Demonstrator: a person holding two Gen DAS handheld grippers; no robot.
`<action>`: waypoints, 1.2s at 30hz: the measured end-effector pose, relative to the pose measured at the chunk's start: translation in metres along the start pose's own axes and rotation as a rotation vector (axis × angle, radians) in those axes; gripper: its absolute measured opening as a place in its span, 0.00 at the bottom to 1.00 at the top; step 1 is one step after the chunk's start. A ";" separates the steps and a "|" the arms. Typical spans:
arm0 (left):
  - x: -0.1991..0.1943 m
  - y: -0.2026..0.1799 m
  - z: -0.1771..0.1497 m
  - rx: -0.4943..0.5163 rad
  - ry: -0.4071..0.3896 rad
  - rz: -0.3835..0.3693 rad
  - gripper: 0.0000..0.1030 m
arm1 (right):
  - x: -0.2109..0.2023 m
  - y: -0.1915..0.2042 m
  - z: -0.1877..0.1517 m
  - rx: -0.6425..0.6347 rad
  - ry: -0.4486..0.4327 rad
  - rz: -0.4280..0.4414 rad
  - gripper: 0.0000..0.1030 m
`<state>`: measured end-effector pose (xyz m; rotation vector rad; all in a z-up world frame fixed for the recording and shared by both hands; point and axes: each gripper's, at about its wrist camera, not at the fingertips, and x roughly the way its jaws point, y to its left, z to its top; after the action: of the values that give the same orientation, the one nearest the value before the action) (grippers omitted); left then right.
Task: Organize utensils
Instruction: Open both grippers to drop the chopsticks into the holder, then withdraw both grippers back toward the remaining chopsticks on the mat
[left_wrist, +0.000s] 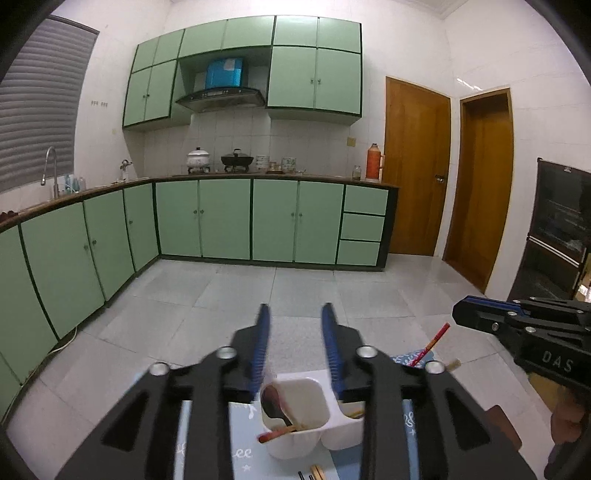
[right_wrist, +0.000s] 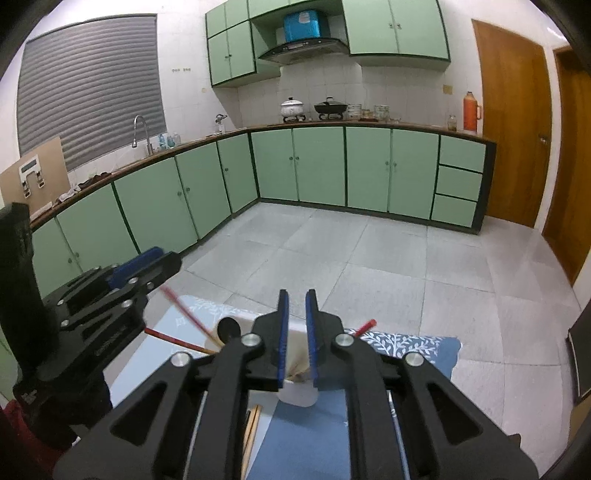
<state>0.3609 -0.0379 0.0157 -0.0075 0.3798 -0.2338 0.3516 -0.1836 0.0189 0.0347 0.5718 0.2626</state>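
A white two-compartment utensil holder stands on a blue patterned mat. Its left compartment holds a dark spoon and a red-tipped chopstick. A red chopstick leans out of the right side. My left gripper is open above the holder and holds nothing. My right gripper hovers above the holder, its jaws a narrow gap apart with nothing between them. Red chopsticks and a dark spoon stick up from the holder. Loose wooden chopsticks lie on the mat.
Green kitchen cabinets and a counter with pots run along the far wall across a tiled floor. Wooden doors stand at the right. A dark glass cabinet is at the far right. More chopsticks lie on the mat.
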 end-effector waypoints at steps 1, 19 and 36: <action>-0.004 0.000 0.000 0.003 -0.005 0.000 0.35 | -0.004 -0.001 -0.001 0.007 -0.013 -0.006 0.22; -0.100 0.010 -0.067 -0.041 0.028 0.021 0.79 | -0.088 -0.015 -0.092 0.126 -0.136 -0.060 0.93; -0.118 0.007 -0.174 -0.040 0.220 0.045 0.80 | -0.071 0.018 -0.212 0.133 0.050 -0.106 0.94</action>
<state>0.1923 0.0023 -0.1030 -0.0123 0.6029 -0.1832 0.1760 -0.1931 -0.1198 0.1266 0.6380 0.1228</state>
